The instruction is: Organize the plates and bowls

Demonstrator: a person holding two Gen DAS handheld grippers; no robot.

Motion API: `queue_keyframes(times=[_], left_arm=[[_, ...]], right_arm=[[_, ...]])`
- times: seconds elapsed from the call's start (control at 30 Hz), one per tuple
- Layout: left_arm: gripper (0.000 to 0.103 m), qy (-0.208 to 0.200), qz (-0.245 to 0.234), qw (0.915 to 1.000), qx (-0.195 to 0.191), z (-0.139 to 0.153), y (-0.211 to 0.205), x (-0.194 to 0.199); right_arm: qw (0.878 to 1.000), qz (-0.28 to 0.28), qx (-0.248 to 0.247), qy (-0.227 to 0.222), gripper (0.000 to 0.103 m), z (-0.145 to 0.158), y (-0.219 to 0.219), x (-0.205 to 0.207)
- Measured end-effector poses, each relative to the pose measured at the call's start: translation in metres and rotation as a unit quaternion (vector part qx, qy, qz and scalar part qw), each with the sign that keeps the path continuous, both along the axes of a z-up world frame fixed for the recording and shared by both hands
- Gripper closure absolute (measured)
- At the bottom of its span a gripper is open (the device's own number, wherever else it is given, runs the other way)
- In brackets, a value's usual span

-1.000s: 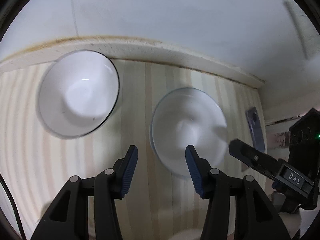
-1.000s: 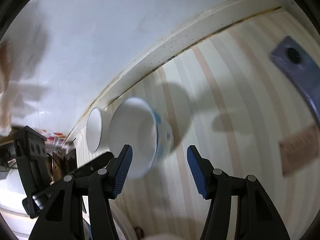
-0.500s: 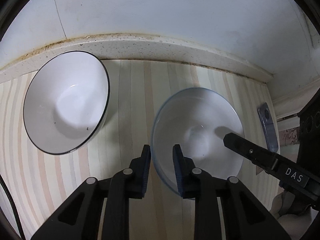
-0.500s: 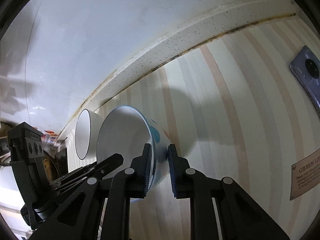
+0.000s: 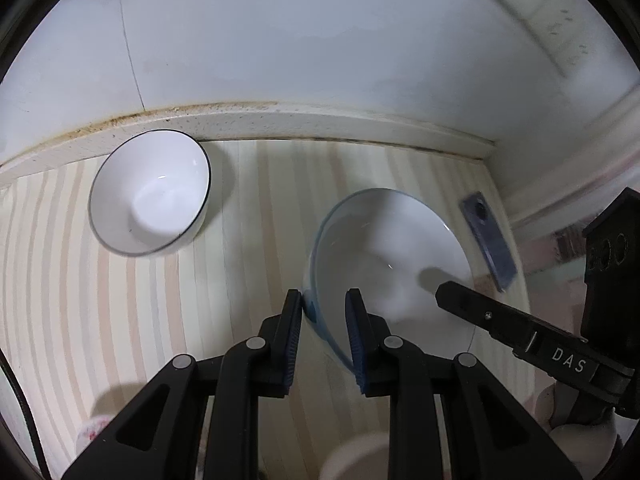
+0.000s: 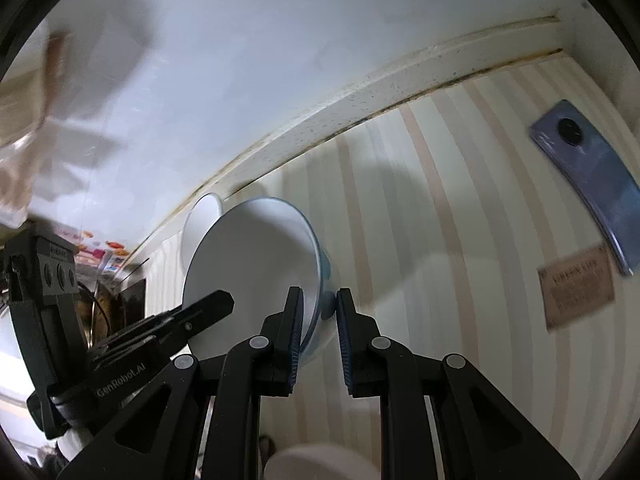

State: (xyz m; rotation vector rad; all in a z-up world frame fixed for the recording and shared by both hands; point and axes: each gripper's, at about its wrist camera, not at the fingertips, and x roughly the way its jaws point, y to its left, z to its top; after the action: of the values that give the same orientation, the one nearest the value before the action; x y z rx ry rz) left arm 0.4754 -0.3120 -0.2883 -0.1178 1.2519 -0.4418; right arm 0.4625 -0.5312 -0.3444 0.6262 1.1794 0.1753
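A white bowl with a blue rim (image 5: 384, 248) is held between both grippers, lifted and tilted above the striped table. My left gripper (image 5: 324, 300) is shut on its near-left rim. My right gripper (image 6: 318, 300) is shut on its opposite rim (image 6: 316, 264); its finger also shows in the left wrist view (image 5: 472, 304). A second white bowl with a thin black rim (image 5: 150, 194) stands upright on the table by the back ledge, to the left; in the right wrist view it (image 6: 200, 216) sits behind the held bowl.
A blue phone (image 6: 588, 180) lies on the striped table (image 5: 248, 248) at the right, with a brown label card (image 6: 576, 292) beside it. A speckled ledge (image 5: 280, 124) and white wall bound the back. A pale round object (image 5: 352, 456) sits at the near edge.
The held bowl has risen and tilted between the two grippers and moved slightly right. The black-rimmed bowl appears farther away and has not moved on the table.
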Motion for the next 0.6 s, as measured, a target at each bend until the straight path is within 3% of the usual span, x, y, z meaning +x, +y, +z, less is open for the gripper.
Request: queue_keyframes(times=[0.27,0.6], left_arm=[[0.083,-0.013,-0.020,0.9996,-0.011,0.035,0.010,-0.055],[0.083,-0.008,-0.040,0.9991,-0.010,0.040,0.016,-0.115]], right_arm=[[1.000,0.012,0.001,-0.014,0.084,0.036,0.003,-0.064],[1.000,0.010,0.006,-0.006,0.084,0.038,0.007,-0.133]])
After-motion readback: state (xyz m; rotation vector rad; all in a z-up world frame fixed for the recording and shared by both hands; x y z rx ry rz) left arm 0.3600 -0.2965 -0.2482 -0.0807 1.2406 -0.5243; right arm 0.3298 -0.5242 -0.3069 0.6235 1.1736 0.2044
